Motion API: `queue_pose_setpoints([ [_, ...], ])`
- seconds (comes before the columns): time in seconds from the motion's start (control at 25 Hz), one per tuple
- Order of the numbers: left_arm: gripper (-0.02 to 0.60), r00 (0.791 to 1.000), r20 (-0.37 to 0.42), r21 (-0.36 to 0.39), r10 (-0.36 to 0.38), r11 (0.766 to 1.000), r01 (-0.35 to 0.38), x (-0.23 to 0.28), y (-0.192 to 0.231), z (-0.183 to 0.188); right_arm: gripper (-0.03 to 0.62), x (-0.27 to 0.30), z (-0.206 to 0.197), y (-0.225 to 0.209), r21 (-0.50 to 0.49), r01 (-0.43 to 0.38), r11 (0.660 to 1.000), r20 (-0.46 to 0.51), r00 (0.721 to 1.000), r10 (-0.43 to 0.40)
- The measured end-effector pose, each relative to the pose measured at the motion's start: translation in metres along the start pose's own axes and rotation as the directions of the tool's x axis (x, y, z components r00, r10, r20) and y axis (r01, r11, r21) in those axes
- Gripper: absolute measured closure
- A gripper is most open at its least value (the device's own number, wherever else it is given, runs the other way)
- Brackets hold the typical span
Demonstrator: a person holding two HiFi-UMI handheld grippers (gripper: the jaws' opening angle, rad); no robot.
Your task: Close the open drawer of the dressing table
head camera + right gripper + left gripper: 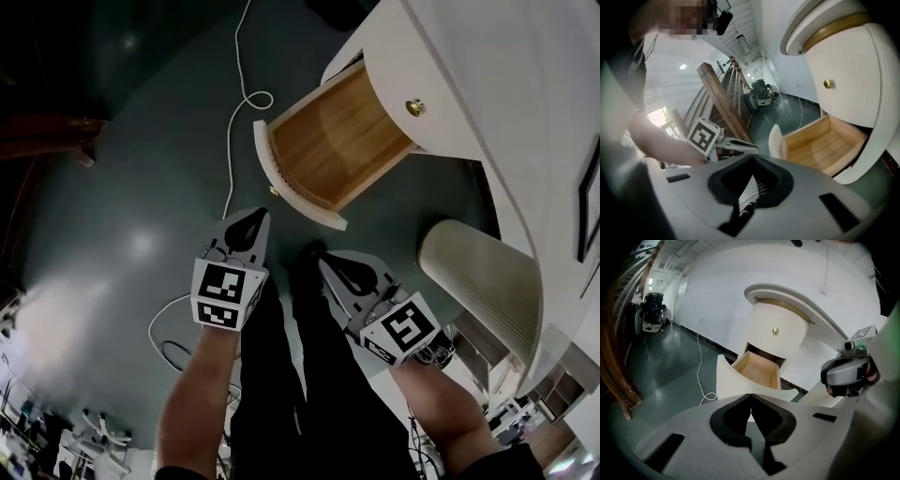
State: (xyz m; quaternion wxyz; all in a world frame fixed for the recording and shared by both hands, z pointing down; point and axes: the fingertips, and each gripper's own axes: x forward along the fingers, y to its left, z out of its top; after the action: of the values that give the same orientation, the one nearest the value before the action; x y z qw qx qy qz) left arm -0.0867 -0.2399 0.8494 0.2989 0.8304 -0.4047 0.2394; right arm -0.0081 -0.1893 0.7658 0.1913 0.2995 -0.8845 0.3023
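Note:
The white dressing table (487,84) has its lower drawer (323,145) pulled out, showing a bare wooden inside and a curved white front (281,183). The same open drawer (757,373) shows in the left gripper view and again as the drawer (825,145) in the right gripper view. A closed upper drawer carries a brass knob (413,108). My left gripper (255,217) is shut and empty, a short way in front of the drawer front. My right gripper (323,261) is also shut and empty, further back. In their own views the left gripper (751,395) and right gripper (752,158) have tips that meet.
A white cable (234,122) runs across the dark green floor (122,206) left of the drawer. A ribbed cream stool (478,277) stands to the right, under the table. A wooden stair railing (726,103) rises behind, and the person's dark-trousered legs (291,394) are below the grippers.

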Motion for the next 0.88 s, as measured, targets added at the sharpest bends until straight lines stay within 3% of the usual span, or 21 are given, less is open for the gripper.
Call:
queue_pose_setpoints([
  [0.32,0.543,0.999,0.026,0.015,-0.032,0.999,0.032,0.029,-0.003,-0.002,0.589,0.001,-0.016,-0.029,-0.001,0.027,1.000,-0.016,1.000,-0.027],
  [0.44,0.517,0.999,0.027,0.074,-0.042,0.996,0.040,0.036,-0.009,0.003,0.589,-0.002,-0.016,-0.039,0.004,0.040,0.999,-0.016,0.999,-0.040],
  [0.64,0.531,0.998,0.026,0.147,-0.058,0.988,0.054,0.046,-0.013,0.009,0.589,-0.002,-0.018,-0.047,0.026,0.047,0.999,-0.007,0.999,-0.047],
  [0.88,0.566,0.994,0.052,0.149,-0.094,0.985,0.085,0.077,-0.030,0.033,0.588,-0.013,-0.017,-0.053,0.028,0.042,0.999,-0.003,0.999,-0.042],
])
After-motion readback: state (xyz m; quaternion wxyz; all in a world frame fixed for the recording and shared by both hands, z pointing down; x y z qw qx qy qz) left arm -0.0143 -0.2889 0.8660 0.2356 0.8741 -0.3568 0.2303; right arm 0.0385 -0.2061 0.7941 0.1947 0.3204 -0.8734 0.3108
